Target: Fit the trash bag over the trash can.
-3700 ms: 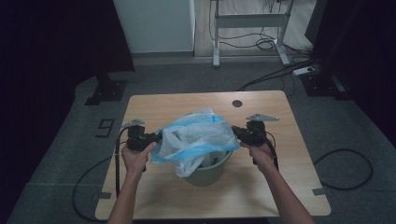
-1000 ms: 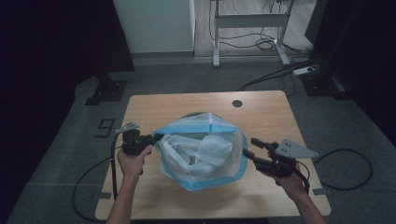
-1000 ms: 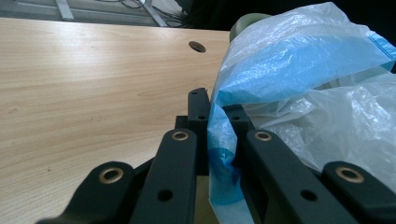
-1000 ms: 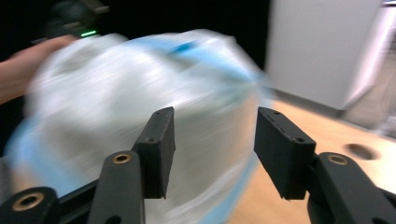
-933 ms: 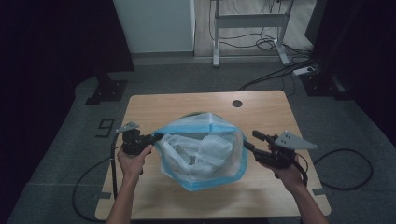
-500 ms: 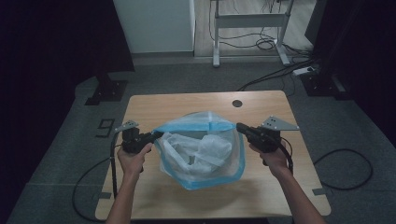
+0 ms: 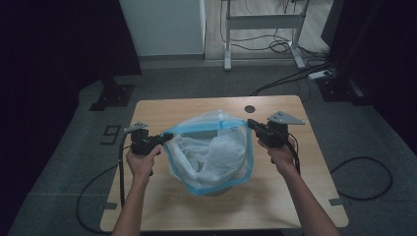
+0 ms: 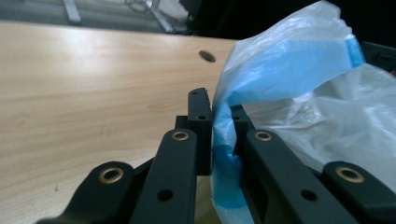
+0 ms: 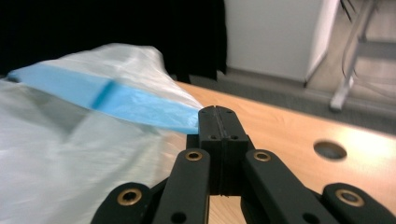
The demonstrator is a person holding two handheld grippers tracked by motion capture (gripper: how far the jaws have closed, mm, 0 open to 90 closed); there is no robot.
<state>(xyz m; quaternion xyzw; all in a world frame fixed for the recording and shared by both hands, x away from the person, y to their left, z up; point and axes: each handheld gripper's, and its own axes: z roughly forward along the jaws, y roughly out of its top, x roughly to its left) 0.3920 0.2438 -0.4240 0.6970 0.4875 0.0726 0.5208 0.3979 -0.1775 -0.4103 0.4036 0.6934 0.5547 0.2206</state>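
step: opening the plastic bag (image 7: 211, 152) wide over the bin on the table (image 7: 305, 196) | left gripper (image 8: 215, 122) pinches blue rim | right gripper (image 9: 219, 122) jaws pressed together, beside rim, holding nothing | next: grab rim again

A plastic bag (image 7: 211, 152) sits mid-bench (image 7: 295, 196), its mouth spread wide between the two grippers. The left gripper (image 7: 164, 138) lies at its left rim, the right gripper (image 7: 251, 123) at its right rim. A round hole (image 7: 250, 108) in the bench lies behind the bag, nearer the right gripper.
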